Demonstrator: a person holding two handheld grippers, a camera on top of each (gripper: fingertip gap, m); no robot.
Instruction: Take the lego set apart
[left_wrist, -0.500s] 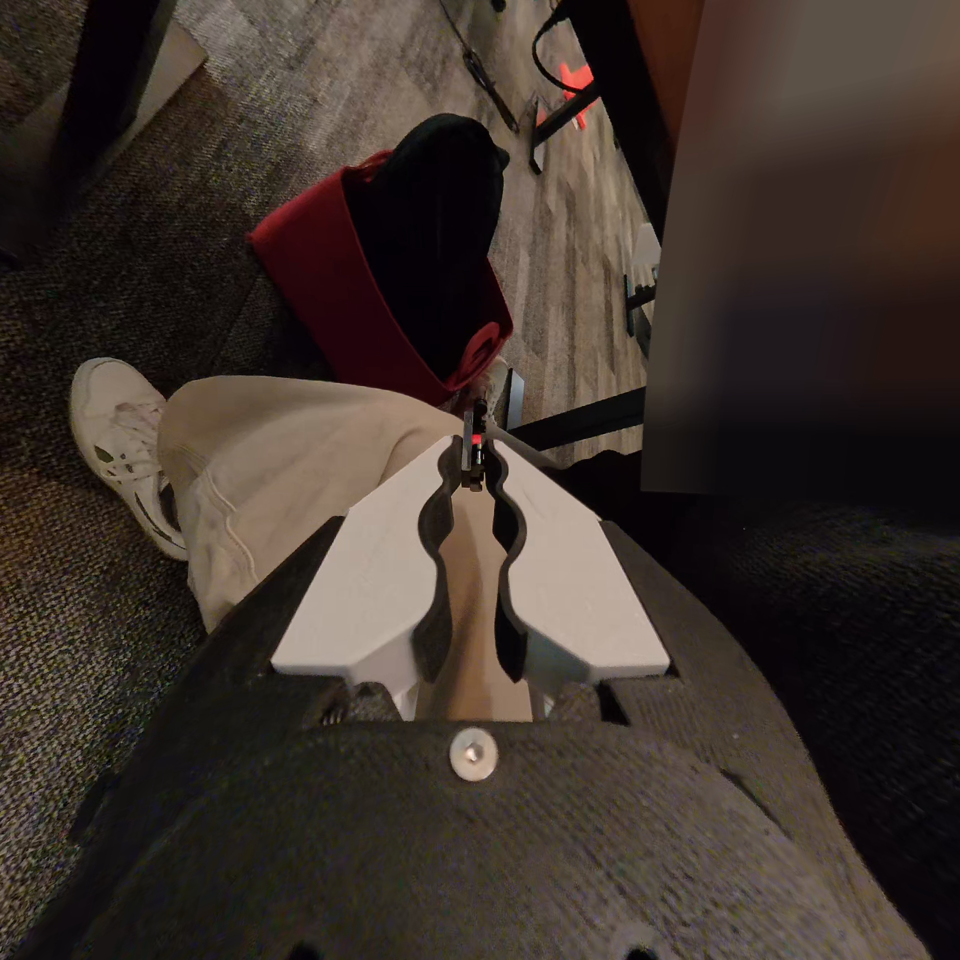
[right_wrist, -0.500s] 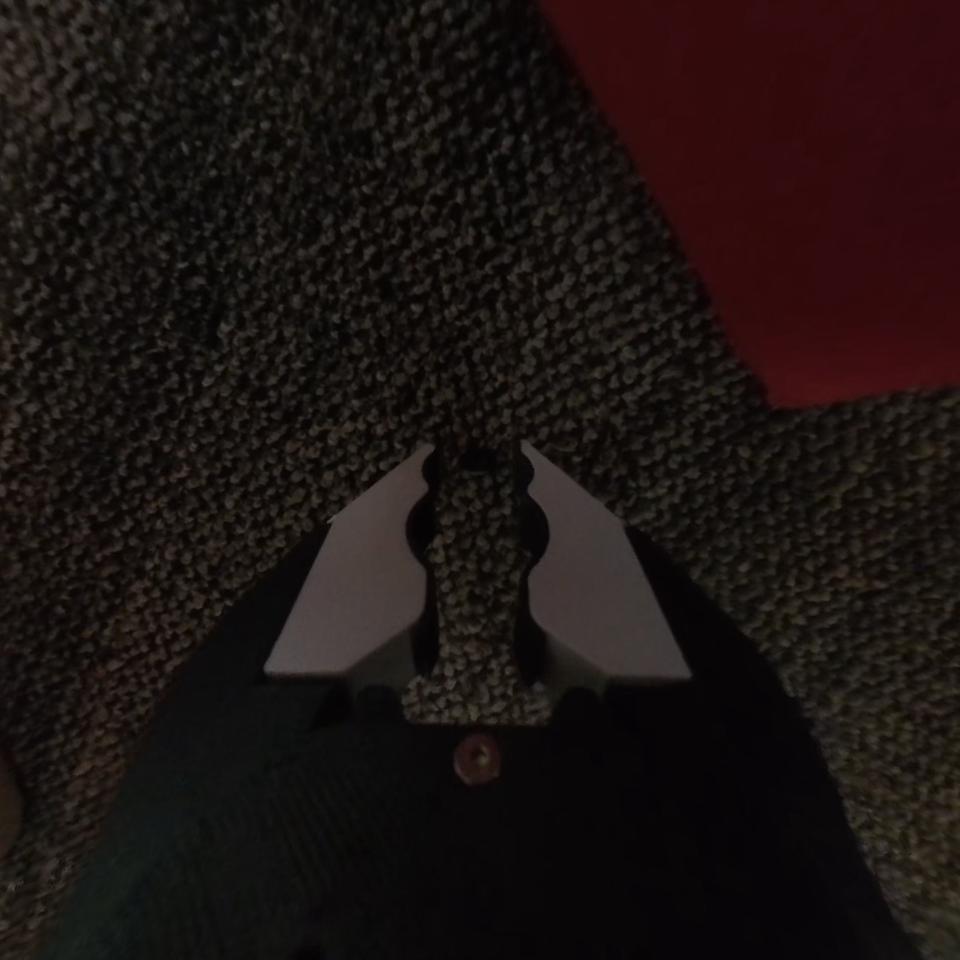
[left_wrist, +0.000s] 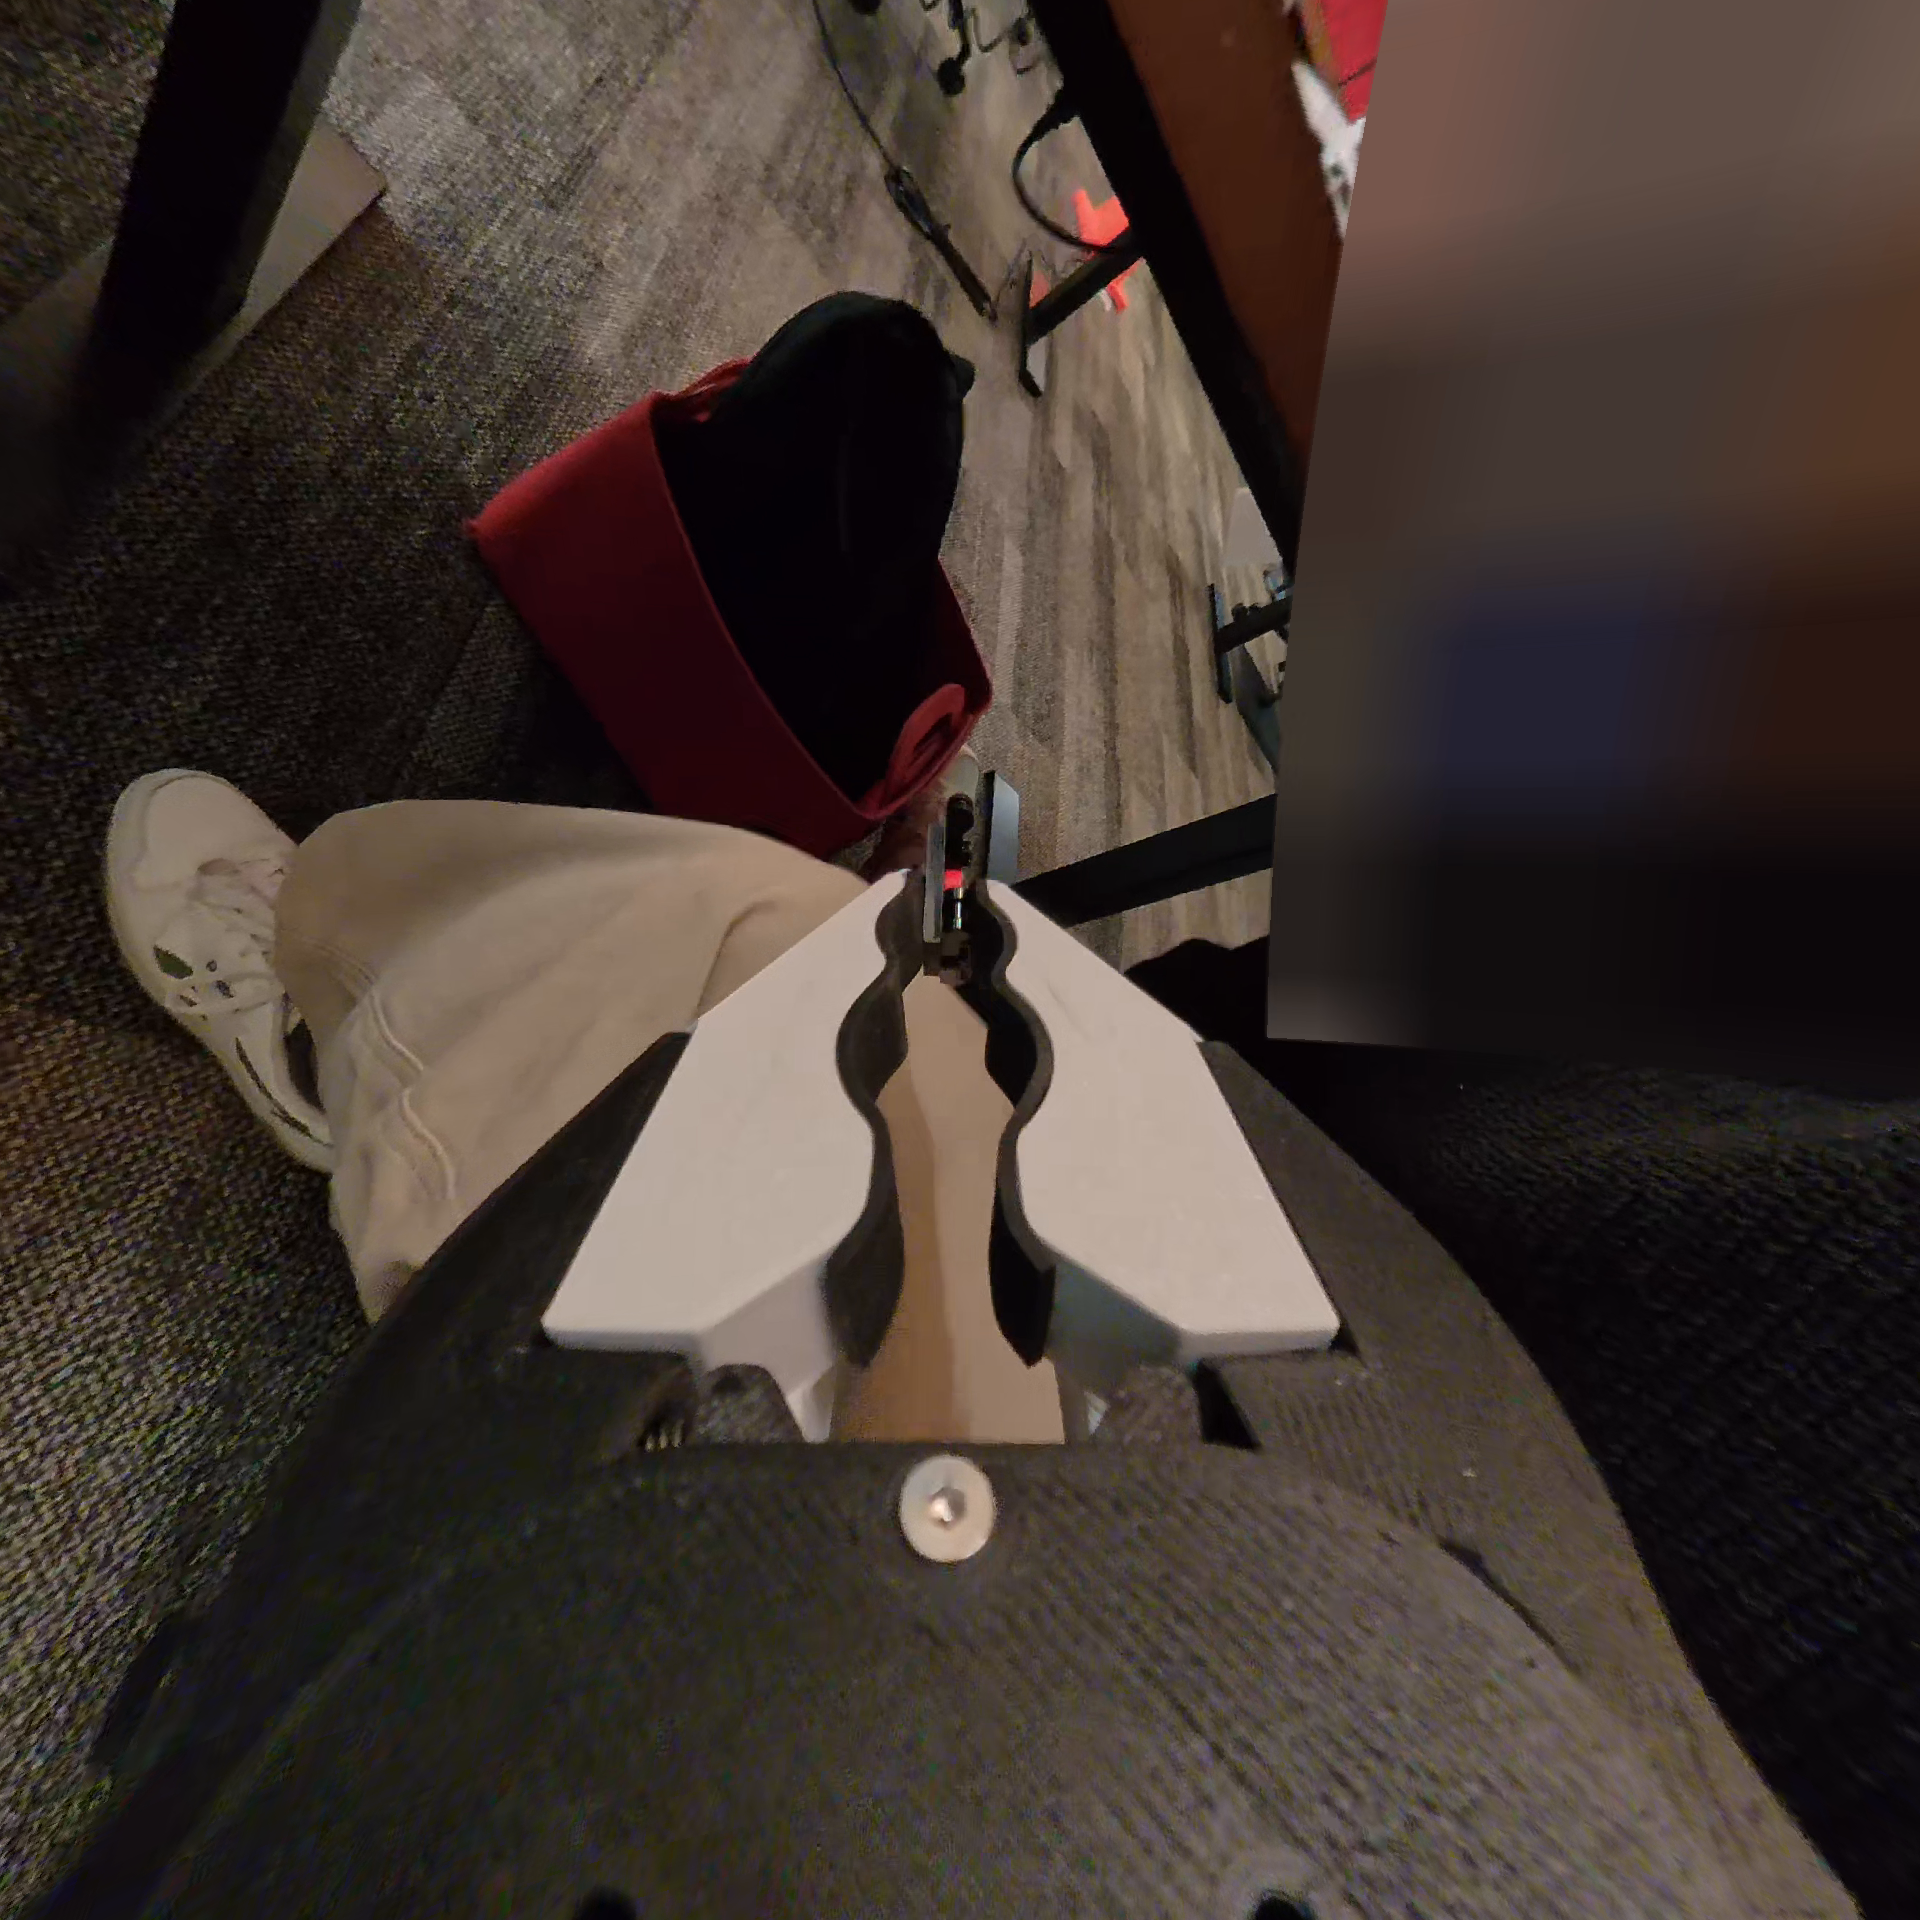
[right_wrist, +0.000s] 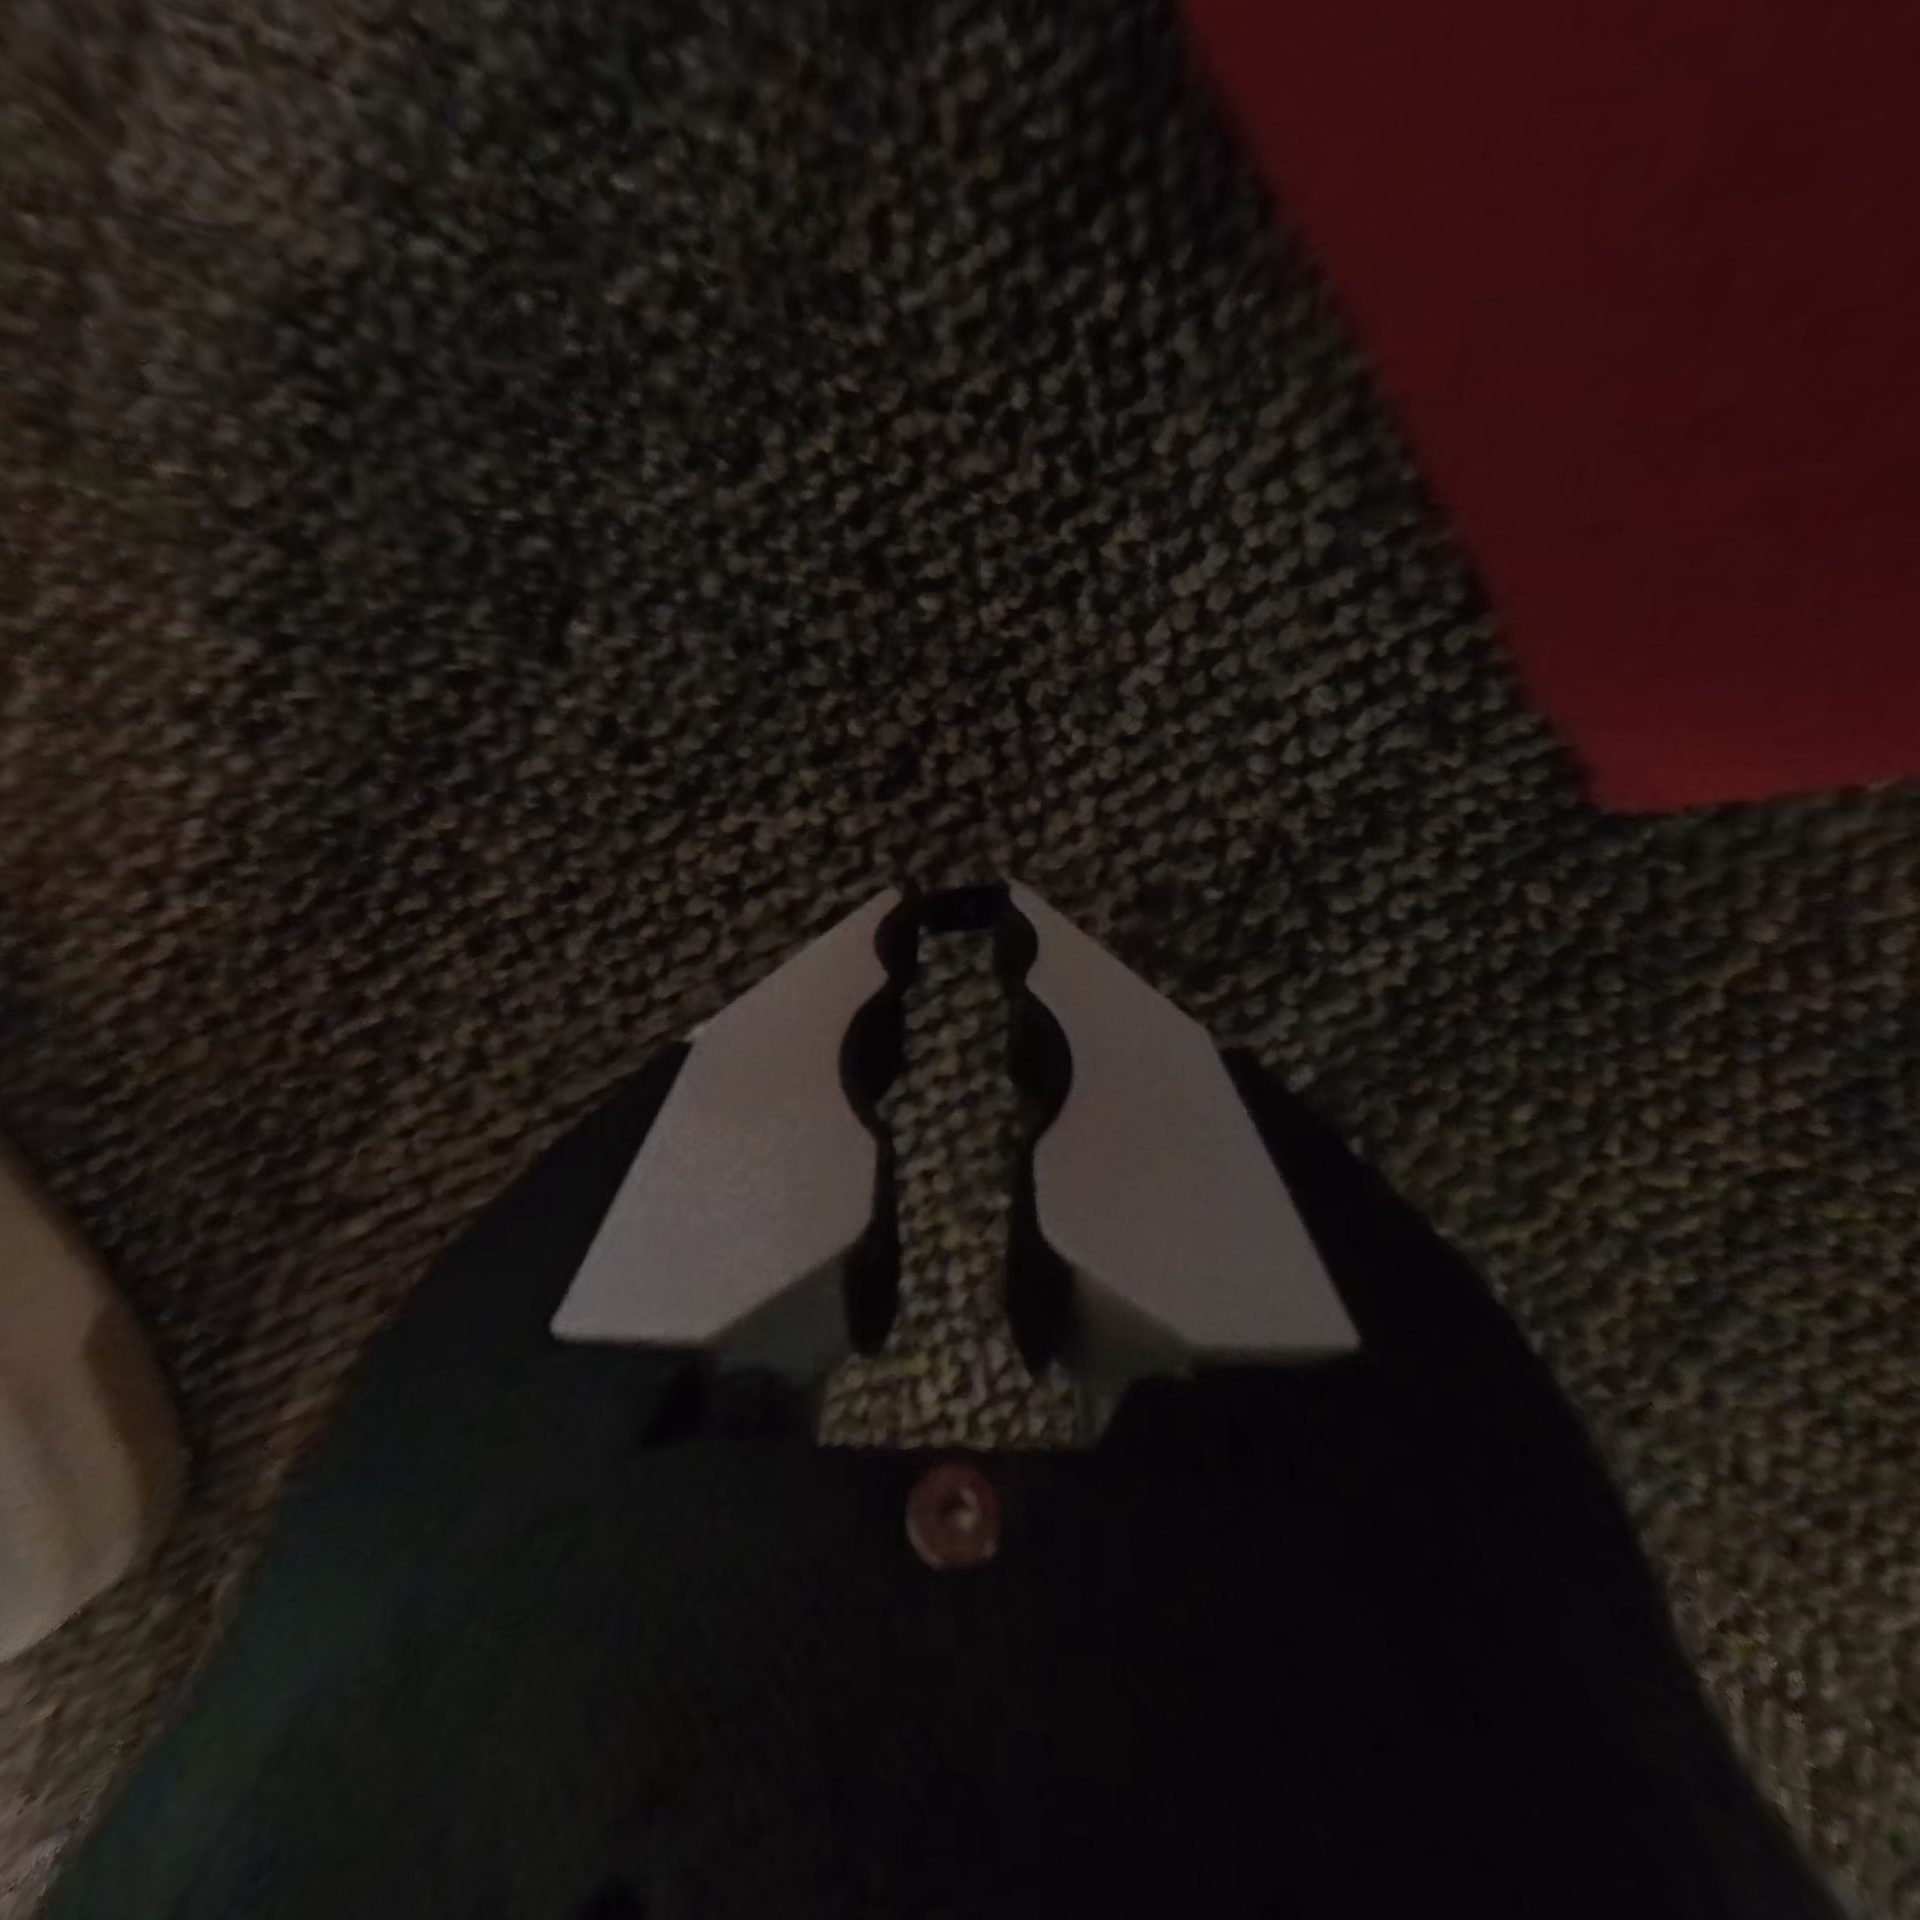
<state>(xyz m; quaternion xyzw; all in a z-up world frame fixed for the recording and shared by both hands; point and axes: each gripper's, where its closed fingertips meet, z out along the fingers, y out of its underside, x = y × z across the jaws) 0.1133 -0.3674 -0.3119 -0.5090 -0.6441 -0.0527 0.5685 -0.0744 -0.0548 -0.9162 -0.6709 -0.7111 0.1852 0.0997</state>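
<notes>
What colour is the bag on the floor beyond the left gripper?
Red bag, with something black inside; clearest in the left wrist view.

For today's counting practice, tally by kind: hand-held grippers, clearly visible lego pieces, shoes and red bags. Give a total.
Hand-held grippers: 2, left hand-held gripper, right hand-held gripper
Lego piece: 1, clamped by the left
White shoe: 1
Red bag: 1
Total: 5

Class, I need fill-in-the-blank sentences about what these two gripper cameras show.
The left gripper is shut on a small ____ piece. The shoe beside the trouser leg is ____. The bag has a ____ outside. The right gripper faces dark ____.
Missing: lego; white; red; carpet.
</notes>
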